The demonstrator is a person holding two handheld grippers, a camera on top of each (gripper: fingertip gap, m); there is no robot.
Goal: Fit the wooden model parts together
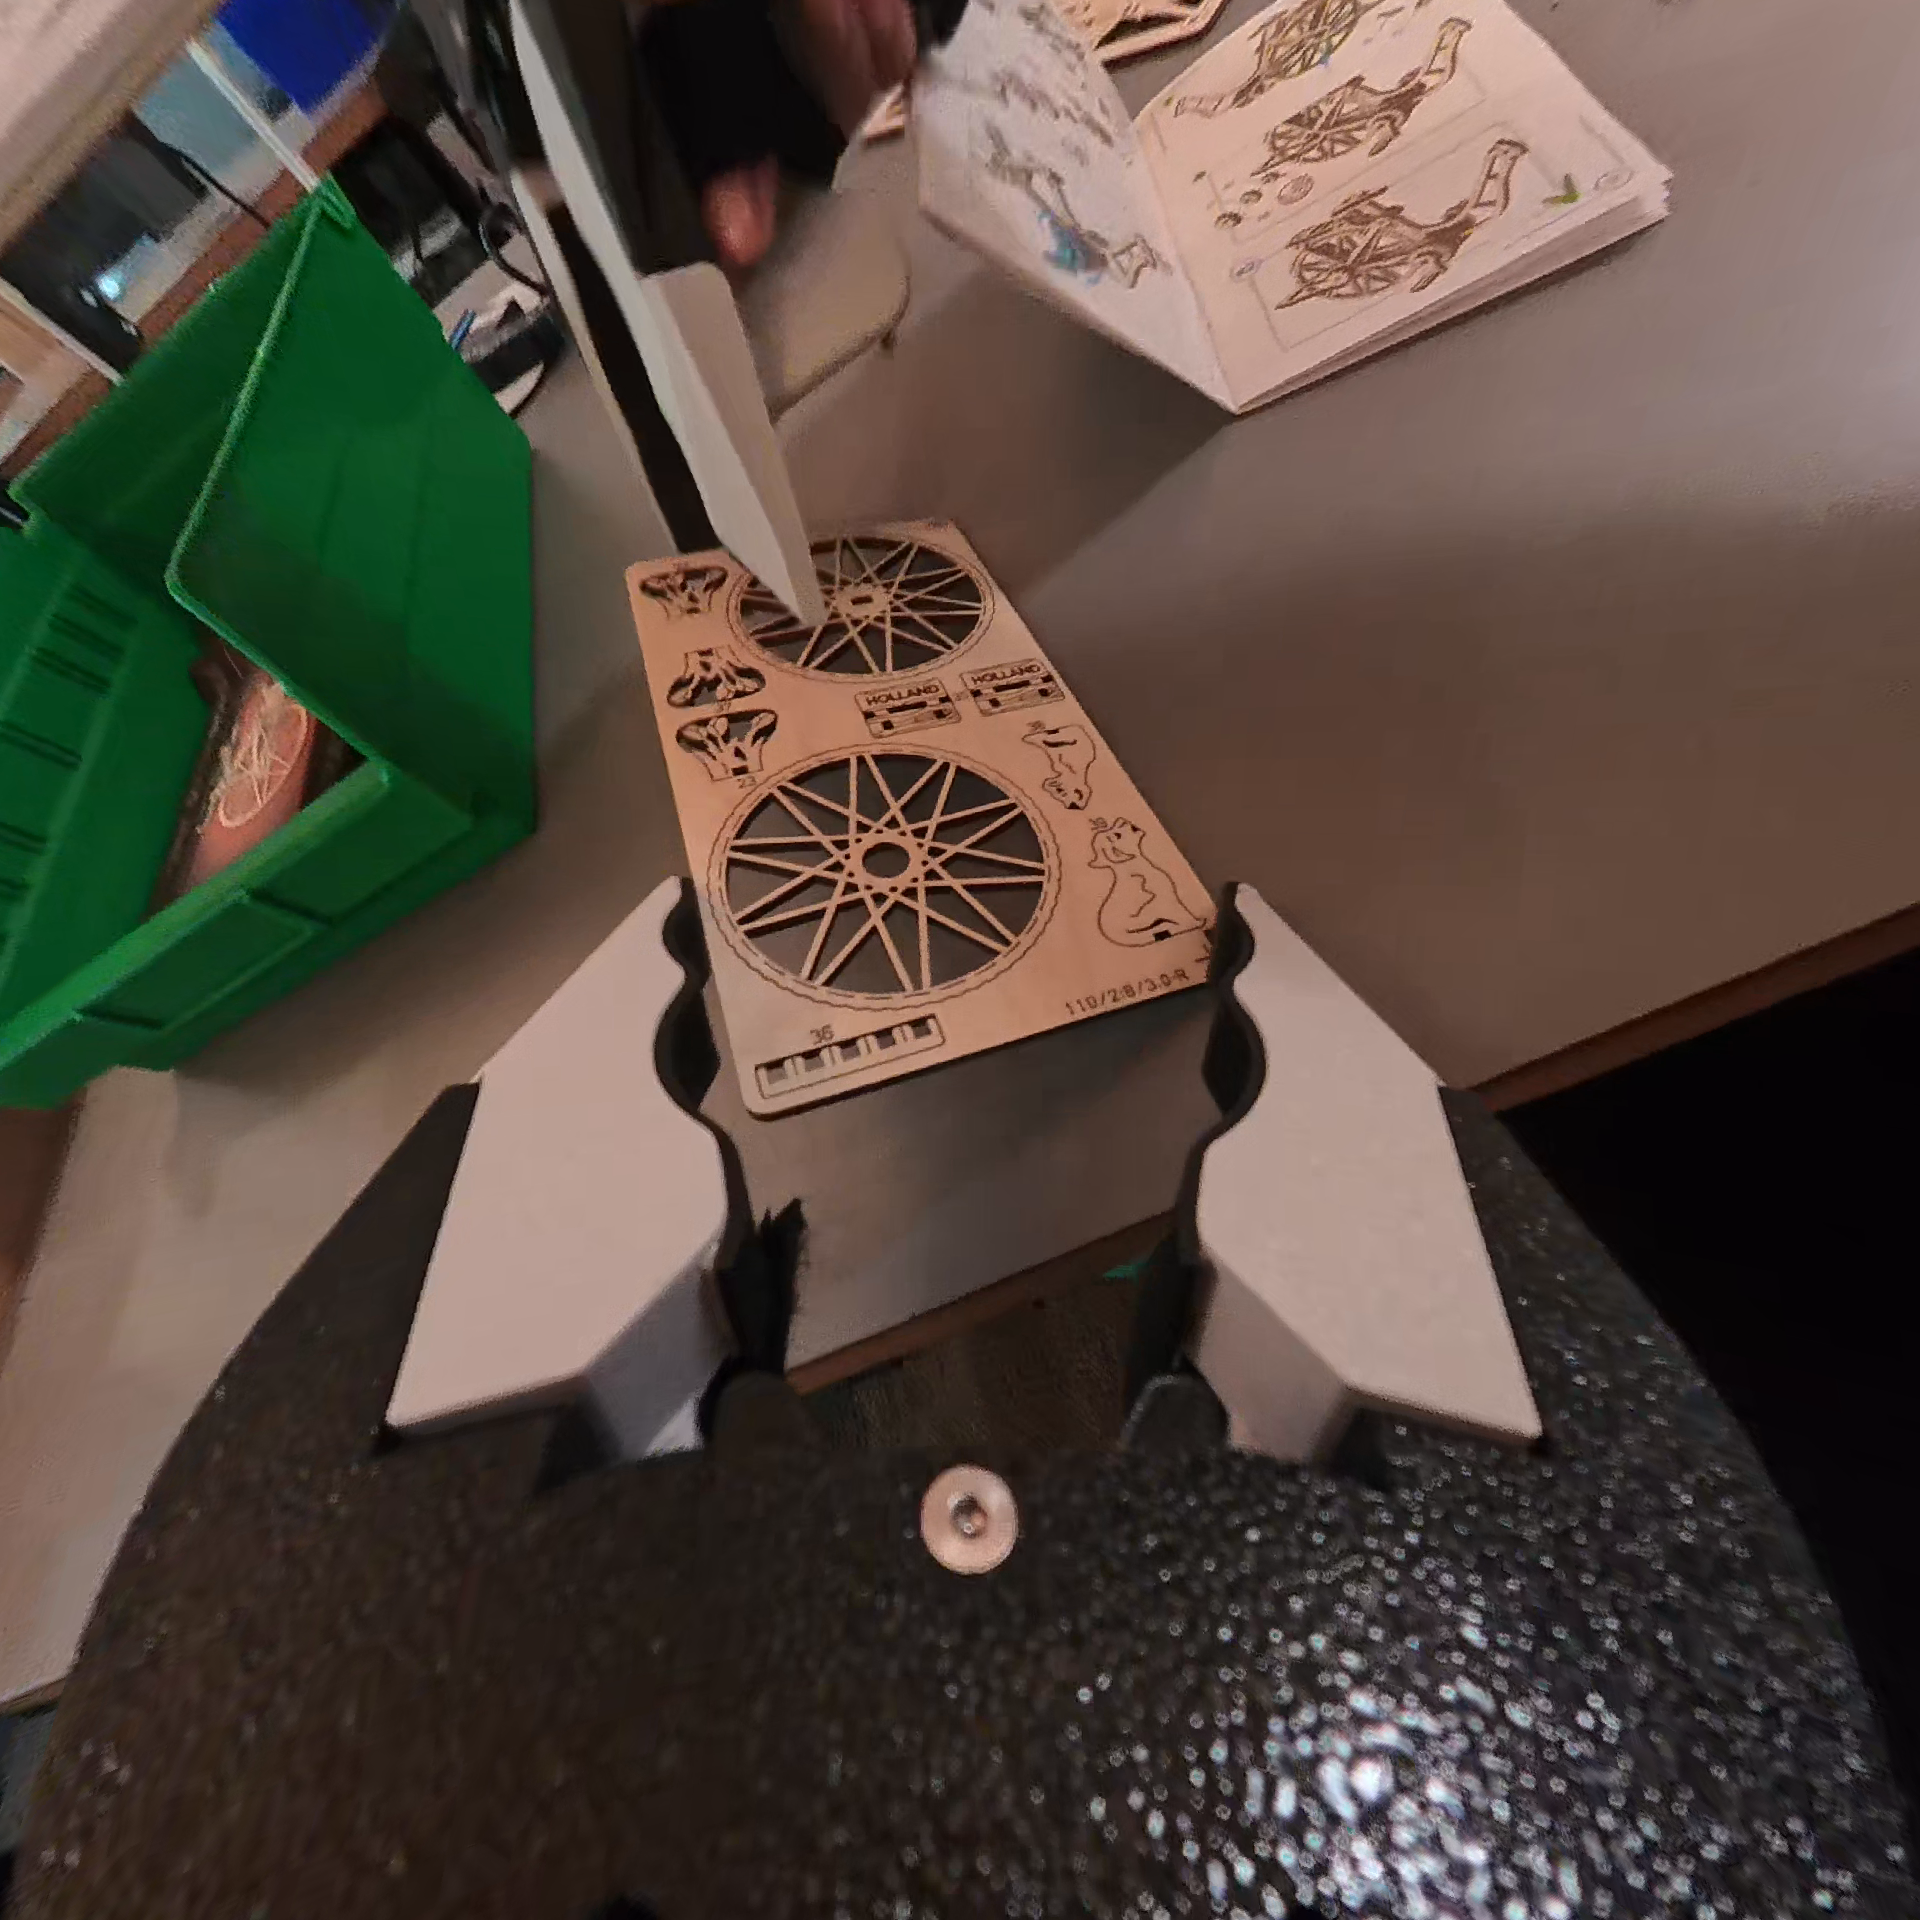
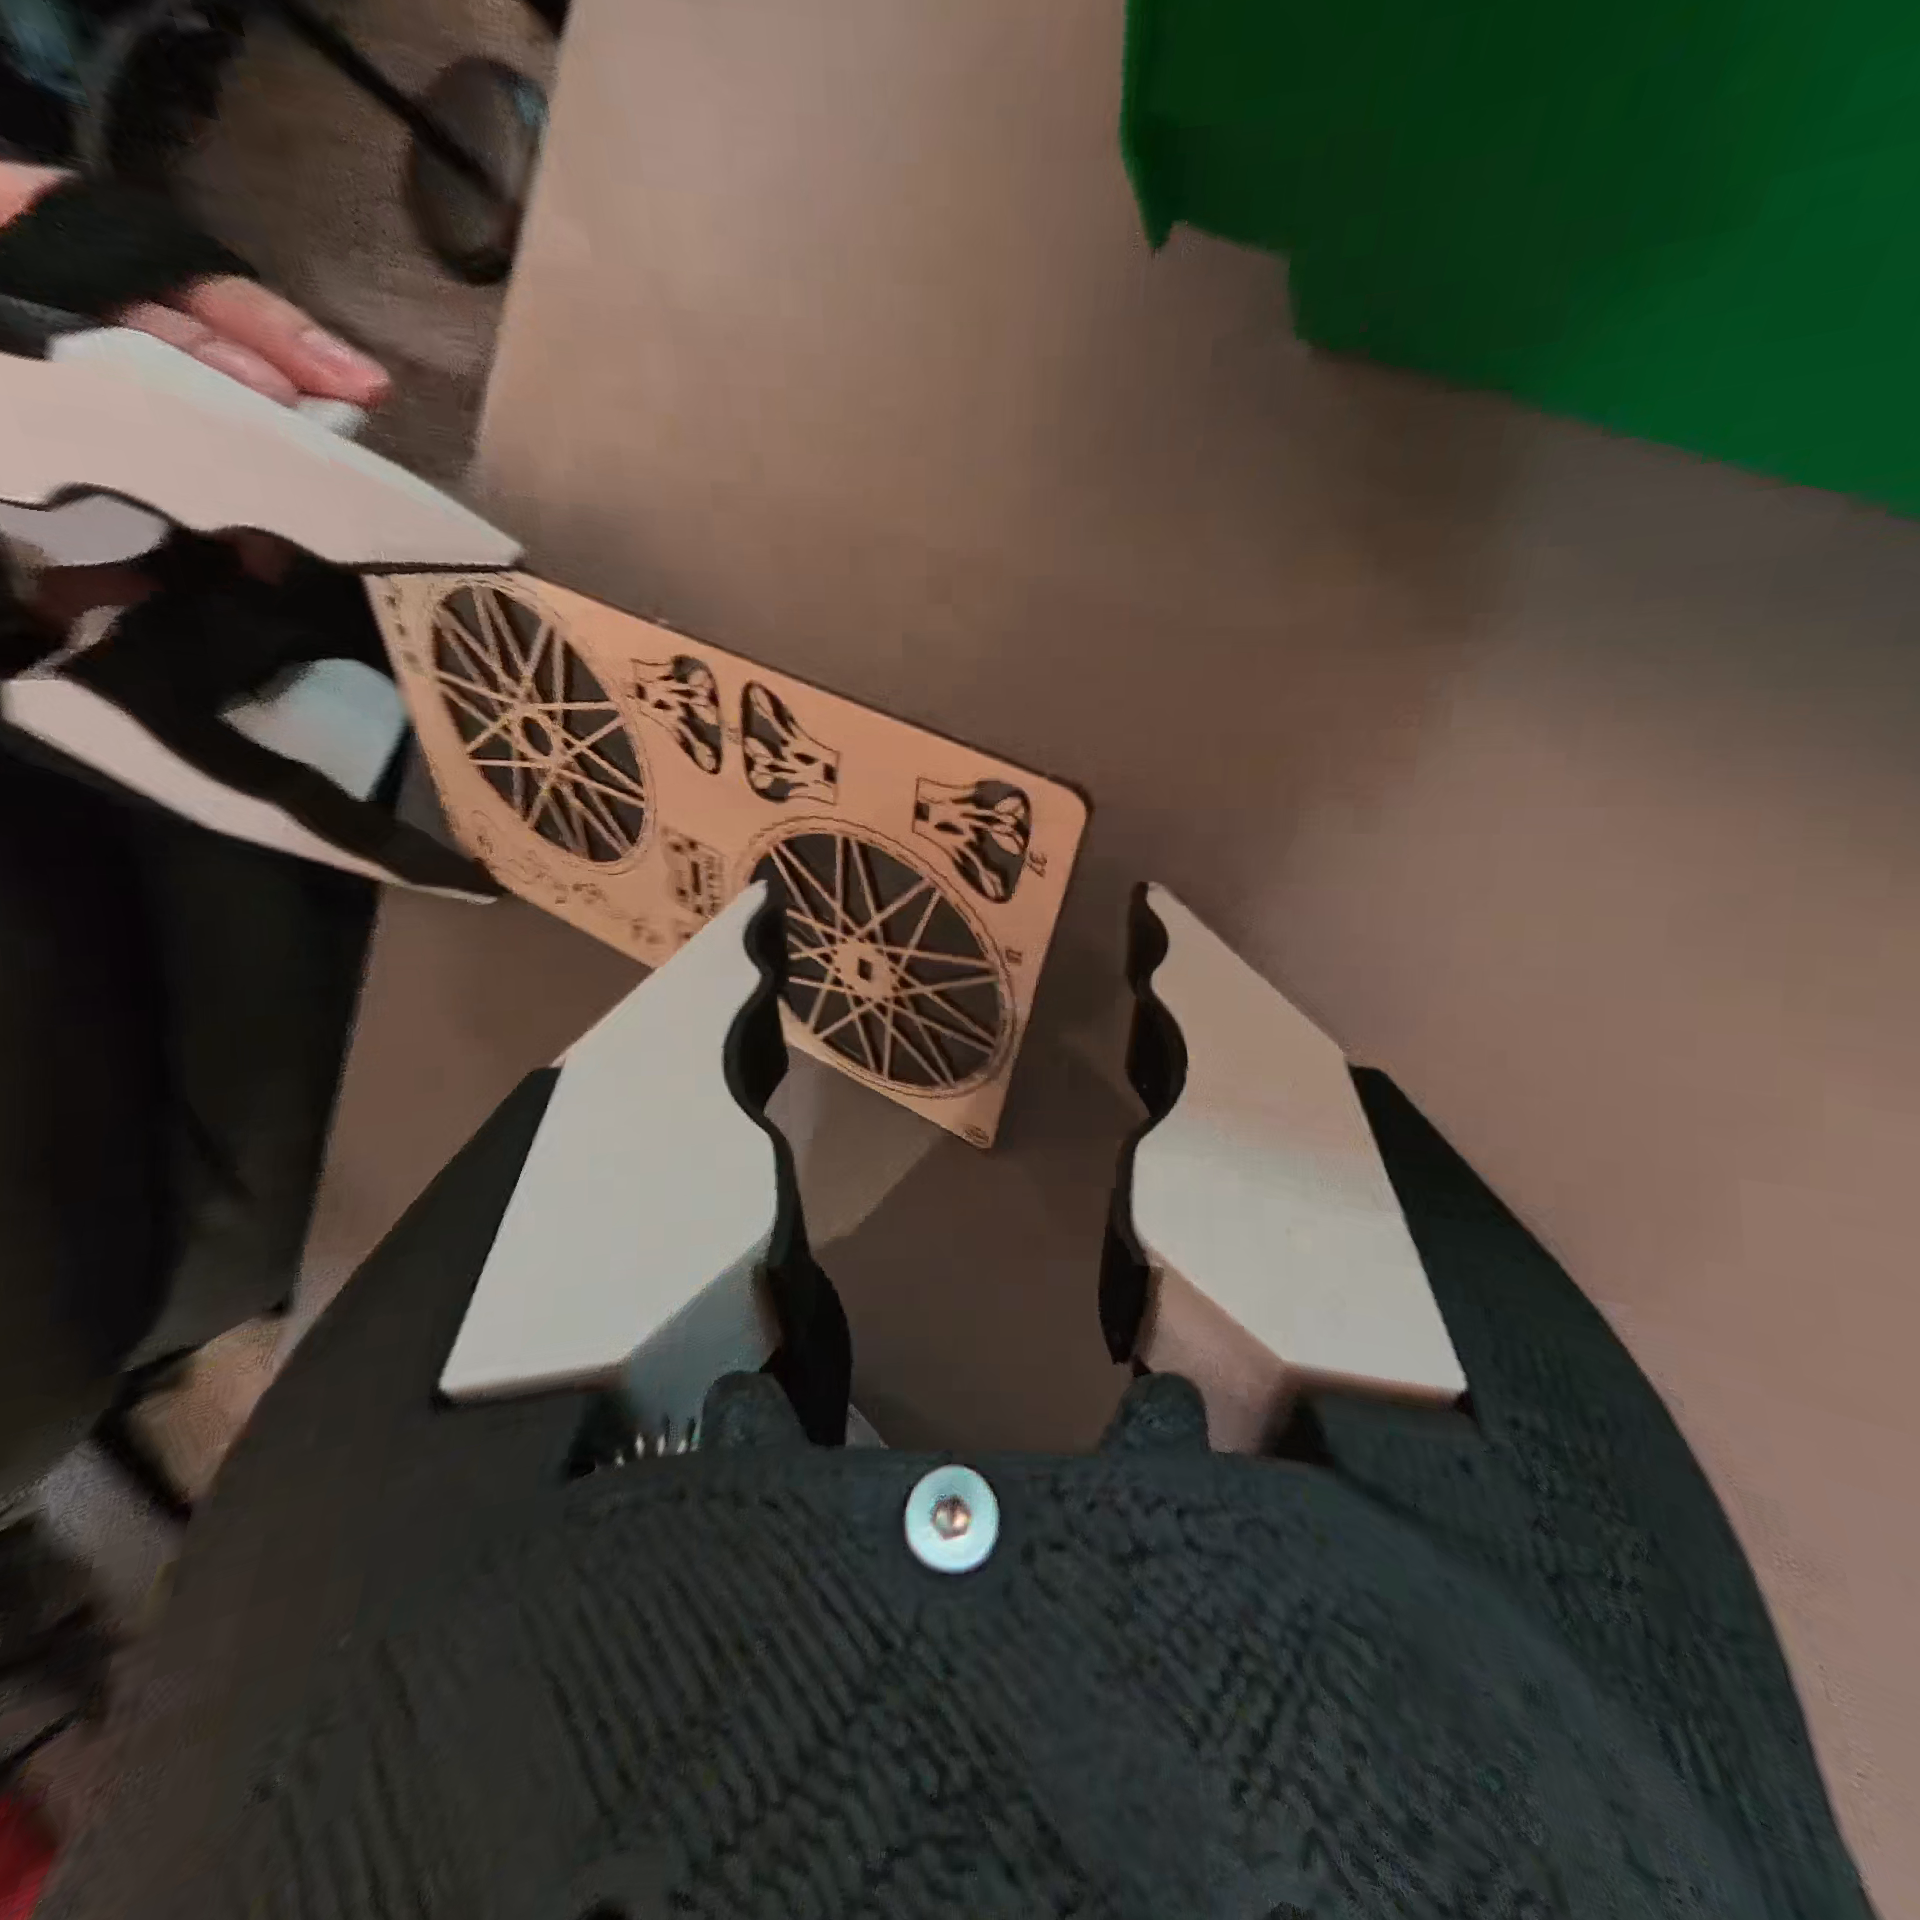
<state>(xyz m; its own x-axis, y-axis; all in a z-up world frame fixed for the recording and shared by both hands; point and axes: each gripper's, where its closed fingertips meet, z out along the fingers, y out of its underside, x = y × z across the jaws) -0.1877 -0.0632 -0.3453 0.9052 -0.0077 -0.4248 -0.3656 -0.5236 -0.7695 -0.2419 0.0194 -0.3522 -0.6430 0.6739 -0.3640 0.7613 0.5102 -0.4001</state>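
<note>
A thin wooden parts sheet (image 1: 997, 727) lies on the grey table (image 1: 1455, 675), cut with two spoked wheels and small parts. My left gripper (image 1: 956, 904) is open wide. Its fingers bracket the sheet's near end, with the pads close against both long edges. My right gripper (image 2: 951, 894) is open and empty. One of its fingers (image 1: 748, 457) comes down from above with its tip on the far wheel (image 1: 883, 603). In the right wrist view that wheel (image 2: 888, 966) lies between my fingertips, and the left gripper (image 2: 457, 727) straddles the sheet (image 2: 727, 810) at its far end.
Green plastic bins (image 1: 343, 623) stand left of the sheet, and one shows in the right wrist view (image 2: 1558, 208). An open instruction booklet (image 1: 1351, 208) lies at the back right. The table's front edge (image 1: 1558, 1049) runs just right of my left gripper. A gloved hand (image 1: 748, 197) holds the right gripper.
</note>
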